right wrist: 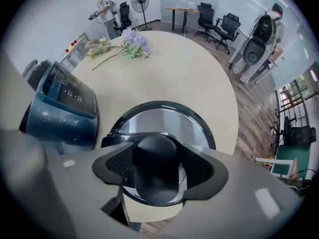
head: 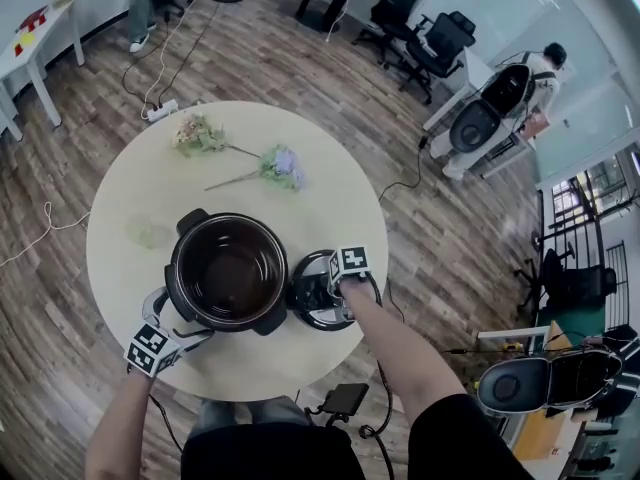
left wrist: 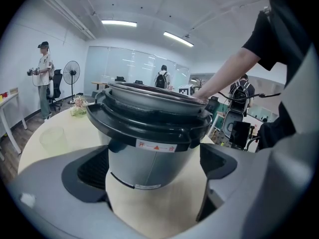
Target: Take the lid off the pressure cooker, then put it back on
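Note:
The pressure cooker (head: 180,258) stands open on the round cream table (head: 130,188), its dark inner pot bare. Its lid (head: 305,293) lies flat on the table just right of the cooker, black rim around a shiny top (right wrist: 164,118). My right gripper (right wrist: 155,168) points straight down, shut on the lid's black handle (right wrist: 155,158), with a pad against each side. My left gripper (head: 180,323) sits at the cooker's near-left side. In the left gripper view it (left wrist: 154,183) stands open, facing the cooker's steel body (left wrist: 149,158), with bare table between the jaws.
Two sprays of artificial flowers (head: 280,165) (head: 198,133) lie on the table's far half. A pale translucent cup (head: 148,233) stands left of the cooker. The table's near edge is close behind both grippers. Cables and a power strip (head: 160,111) lie on the wood floor.

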Tool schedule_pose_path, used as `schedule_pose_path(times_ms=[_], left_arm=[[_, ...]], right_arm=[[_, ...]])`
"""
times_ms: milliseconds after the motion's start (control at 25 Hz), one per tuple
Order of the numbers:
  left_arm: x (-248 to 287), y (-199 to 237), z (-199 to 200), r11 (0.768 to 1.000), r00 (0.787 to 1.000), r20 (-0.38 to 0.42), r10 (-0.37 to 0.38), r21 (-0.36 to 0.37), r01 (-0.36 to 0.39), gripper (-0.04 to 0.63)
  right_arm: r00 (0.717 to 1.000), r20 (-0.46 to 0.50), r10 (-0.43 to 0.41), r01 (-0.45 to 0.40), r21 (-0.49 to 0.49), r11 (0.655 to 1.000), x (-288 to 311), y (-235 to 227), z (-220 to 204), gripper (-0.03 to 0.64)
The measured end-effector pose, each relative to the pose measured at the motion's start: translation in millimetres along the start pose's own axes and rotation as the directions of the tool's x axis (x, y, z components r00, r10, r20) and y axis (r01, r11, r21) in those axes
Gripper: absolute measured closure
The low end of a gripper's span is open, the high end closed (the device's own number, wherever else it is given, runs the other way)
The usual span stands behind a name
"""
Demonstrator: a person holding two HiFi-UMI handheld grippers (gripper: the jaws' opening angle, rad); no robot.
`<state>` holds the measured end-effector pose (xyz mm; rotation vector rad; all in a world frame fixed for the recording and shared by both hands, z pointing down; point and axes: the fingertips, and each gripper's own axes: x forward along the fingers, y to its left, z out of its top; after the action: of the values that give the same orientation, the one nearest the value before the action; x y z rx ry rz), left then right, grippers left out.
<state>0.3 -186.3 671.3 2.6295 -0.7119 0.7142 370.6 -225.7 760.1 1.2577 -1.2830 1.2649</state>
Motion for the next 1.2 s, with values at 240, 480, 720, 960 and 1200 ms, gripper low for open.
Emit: schedule_pose_path(times_ms=[240,480,720,960,1200], left_arm=[[-2,-3,-2,1.0,1.0,-0.002,0.0,0.0,0.0,0.04],[1,-1,0,1.0,1.0,0.01,0.001,0.003,-0.001,0.04],[-1,-4,-4,1.0,1.0,-0.005,-0.004,-0.001,0.004,0.04],[3,-7,-7,1.0,1.0,-0.007,-0.006,0.001,0.006,0.04],[-2,-3,4,1.0,1.0,-0.016,-0.01,-0.009,0.01,0.04]], right_arm=[[0.991,0.017,0.13,-0.131,0.067,0.989,-19,1,-18,0.273],[0.995,0.011,0.102,-0.103,0.1,0.99,-4,-8,-35,0.272],[0.997,-0.011,0.075,-0.074,0.106,0.992,9,-5,-39,0.259],[1.0,-0.015,0.011,-0.009,0.082,0.997,14,-10,-41,0.261],[1.0,-0.02,-0.005,0.005,0.015,1.0,3,-4,-33,0.324]])
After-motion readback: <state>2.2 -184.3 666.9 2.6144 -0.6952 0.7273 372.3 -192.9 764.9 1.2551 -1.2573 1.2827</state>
